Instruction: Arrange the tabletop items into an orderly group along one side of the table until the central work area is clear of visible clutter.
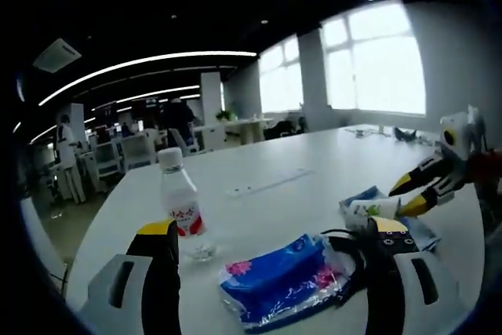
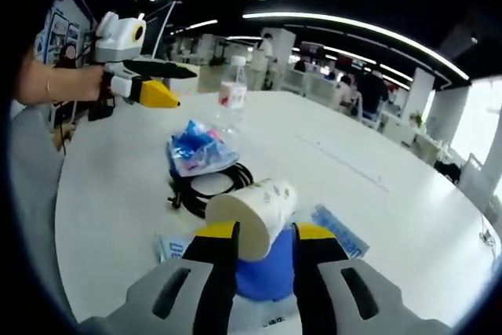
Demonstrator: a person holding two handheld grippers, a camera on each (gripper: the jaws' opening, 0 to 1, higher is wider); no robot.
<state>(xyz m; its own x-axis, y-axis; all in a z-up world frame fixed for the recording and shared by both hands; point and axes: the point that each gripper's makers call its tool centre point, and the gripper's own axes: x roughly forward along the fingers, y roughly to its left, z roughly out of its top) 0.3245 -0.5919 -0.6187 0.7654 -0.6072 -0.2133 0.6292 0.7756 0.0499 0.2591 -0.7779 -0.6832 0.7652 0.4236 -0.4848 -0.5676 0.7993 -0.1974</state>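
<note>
With the right gripper [image 2: 265, 242] closing narrowly around the tipped paper cup [image 2: 252, 213], squeeze gently so it keeps its shape, while the left gripper [image 1: 278, 234] hangs wide open over the blue tissue pack [image 1: 284, 278]

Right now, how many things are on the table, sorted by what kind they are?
Water bottle: 1
Blue tissue pack: 1
Black cable coil: 1
Paper cup, lying on its side between the right gripper's fingers: 1
Flat blue-and-white packets: 2 visible
Total: 6

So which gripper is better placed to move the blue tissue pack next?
Probably the left gripper: its open jaws already frame the blue tissue pack. The right gripper has the paper cup between its jaws.
</note>
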